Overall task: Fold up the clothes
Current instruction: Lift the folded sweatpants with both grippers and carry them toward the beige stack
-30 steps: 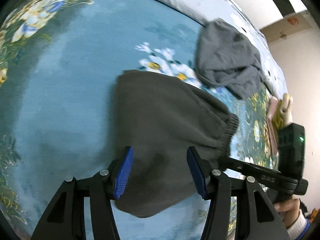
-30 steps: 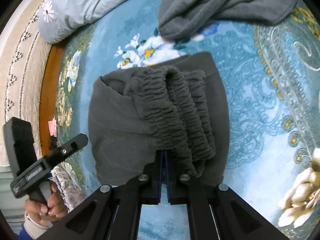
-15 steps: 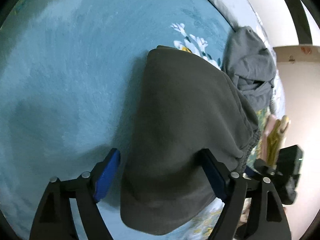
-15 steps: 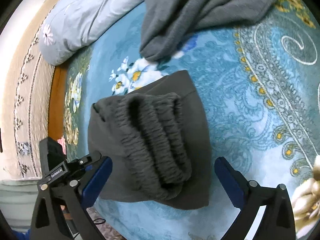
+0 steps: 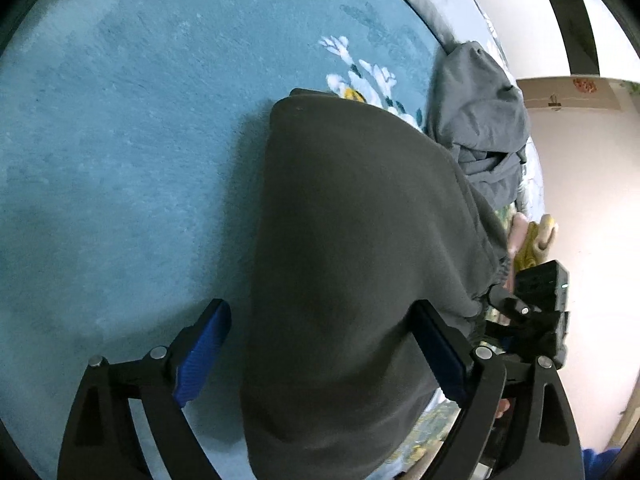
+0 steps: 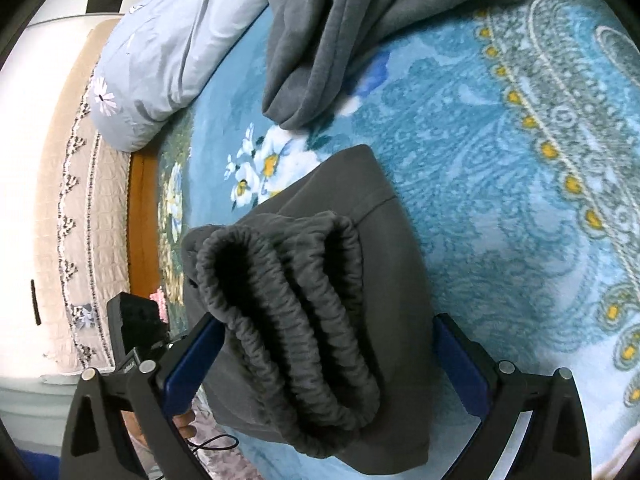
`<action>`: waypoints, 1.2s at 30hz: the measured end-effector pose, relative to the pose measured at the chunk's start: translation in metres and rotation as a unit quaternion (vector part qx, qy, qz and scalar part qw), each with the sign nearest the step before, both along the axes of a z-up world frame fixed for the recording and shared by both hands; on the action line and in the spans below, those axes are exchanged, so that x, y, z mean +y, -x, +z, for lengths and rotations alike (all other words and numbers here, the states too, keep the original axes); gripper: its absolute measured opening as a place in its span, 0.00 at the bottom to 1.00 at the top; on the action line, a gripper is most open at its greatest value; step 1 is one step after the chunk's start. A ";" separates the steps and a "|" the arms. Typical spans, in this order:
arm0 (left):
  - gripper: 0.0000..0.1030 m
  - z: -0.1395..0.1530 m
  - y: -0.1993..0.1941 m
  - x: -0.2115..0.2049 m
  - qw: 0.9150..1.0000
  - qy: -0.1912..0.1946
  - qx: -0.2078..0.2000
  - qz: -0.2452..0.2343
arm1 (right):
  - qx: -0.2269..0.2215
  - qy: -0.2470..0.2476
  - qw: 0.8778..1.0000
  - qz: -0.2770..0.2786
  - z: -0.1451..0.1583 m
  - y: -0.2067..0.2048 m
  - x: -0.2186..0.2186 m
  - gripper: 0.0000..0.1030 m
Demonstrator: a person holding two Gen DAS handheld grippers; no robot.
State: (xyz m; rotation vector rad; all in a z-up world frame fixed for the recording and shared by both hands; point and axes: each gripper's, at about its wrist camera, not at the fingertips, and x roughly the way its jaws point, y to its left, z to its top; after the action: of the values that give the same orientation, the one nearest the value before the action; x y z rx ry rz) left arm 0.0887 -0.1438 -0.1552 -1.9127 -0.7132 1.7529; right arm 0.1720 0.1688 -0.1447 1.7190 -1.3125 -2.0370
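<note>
Looking along the left gripper [image 5: 320,354], its blue-padded jaws stand spread wide on either side of the folded dark grey garment [image 5: 360,248], which lies on the blue floral blanket [image 5: 120,140]; a lighter grey garment [image 5: 480,120] sits beyond. From the right wrist, the right gripper [image 6: 328,364] is likewise spread, straddling the folded piece's bunched elastic waistband [image 6: 296,304]. A pale pillow [image 6: 168,52] lies at the blanket's edge.

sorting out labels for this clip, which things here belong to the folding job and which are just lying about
Part of the job:
- folded dark grey fleece pants with the ribbed elastic waistband
- crumpled lighter grey fleece garment, probably next to fold
- left gripper and right gripper, both open

Just lying about:
- blue floral plush blanket
- pale blue pillow
- beige quilted cover
</note>
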 end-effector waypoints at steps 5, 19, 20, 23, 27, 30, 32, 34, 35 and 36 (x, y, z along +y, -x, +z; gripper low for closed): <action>0.89 -0.013 0.005 -0.010 0.999 -0.027 -0.027 0.029 | 0.001 0.018 1.000 0.006 -0.003 0.000 -0.001 1.00; 0.92 -0.020 0.007 -0.007 0.996 -0.052 -0.038 0.057 | 0.012 0.016 1.000 0.020 -0.002 0.000 -0.004 1.00; 0.92 -0.020 0.007 -0.006 0.996 -0.050 -0.036 0.058 | 0.012 0.014 1.000 0.021 -0.002 0.000 -0.005 1.00; 0.92 -0.008 0.004 0.009 0.999 -0.020 -0.018 0.023 | 0.010 0.009 1.000 0.022 -0.003 0.001 -0.006 1.00; 0.89 0.004 0.001 0.030 0.999 0.025 0.014 -0.040 | 0.004 0.002 1.000 0.013 0.000 0.000 -0.007 0.99; 0.83 0.012 -0.001 0.039 0.997 0.048 0.026 -0.053 | 0.000 -0.005 1.000 0.007 0.004 -0.001 -0.007 0.90; 0.80 0.017 -0.002 0.043 0.996 0.061 0.033 -0.056 | -0.001 -0.010 1.000 0.005 0.008 -0.002 -0.007 0.81; 0.77 0.022 -0.004 0.046 0.995 0.071 0.042 -0.060 | -0.002 -0.014 1.000 0.006 0.012 -0.003 -0.007 0.75; 0.76 0.026 -0.005 0.048 0.994 0.075 0.049 -0.063 | -0.001 -0.015 1.000 0.007 0.015 -0.004 -0.006 0.69; 0.74 0.030 -0.005 0.049 0.993 0.078 0.056 -0.065 | 0.002 -0.014 1.000 0.007 0.019 -0.005 -0.006 0.67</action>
State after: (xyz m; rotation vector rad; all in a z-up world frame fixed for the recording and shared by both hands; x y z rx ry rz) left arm 0.0941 -0.0944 -0.1248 -1.8971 -0.4125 1.8627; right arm 0.1774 0.1627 -0.1261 1.7295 -1.2719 -2.0607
